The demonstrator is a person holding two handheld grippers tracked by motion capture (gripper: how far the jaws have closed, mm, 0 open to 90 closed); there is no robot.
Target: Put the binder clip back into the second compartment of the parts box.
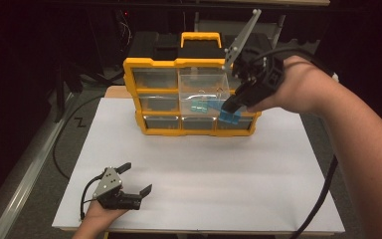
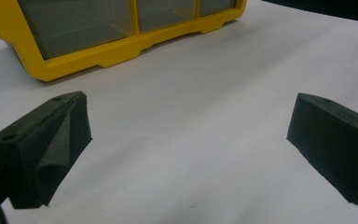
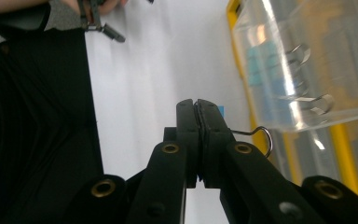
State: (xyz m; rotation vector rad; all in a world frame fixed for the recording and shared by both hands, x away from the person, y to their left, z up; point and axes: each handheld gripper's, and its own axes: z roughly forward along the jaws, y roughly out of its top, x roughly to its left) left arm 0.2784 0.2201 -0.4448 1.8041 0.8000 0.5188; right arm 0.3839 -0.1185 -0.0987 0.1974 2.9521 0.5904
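Observation:
A yellow drawer cabinet stands at the back of the white table. Its clear middle drawer is pulled out, with teal binder clips inside. My right gripper hangs just right of the drawer's front corner, shut on a blue binder clip. In the right gripper view the jaws are pressed together, the clip's wire handle sticks out sideways, and the clear drawer is close by. My left gripper rests open on the table at the front left, with nothing between its jaws.
The white table top stretches between the cabinet and the left gripper. The cabinet's yellow bottom rim and closed lower drawers lie ahead of the left gripper. A black cable trails from the right gripper past the table's right edge.

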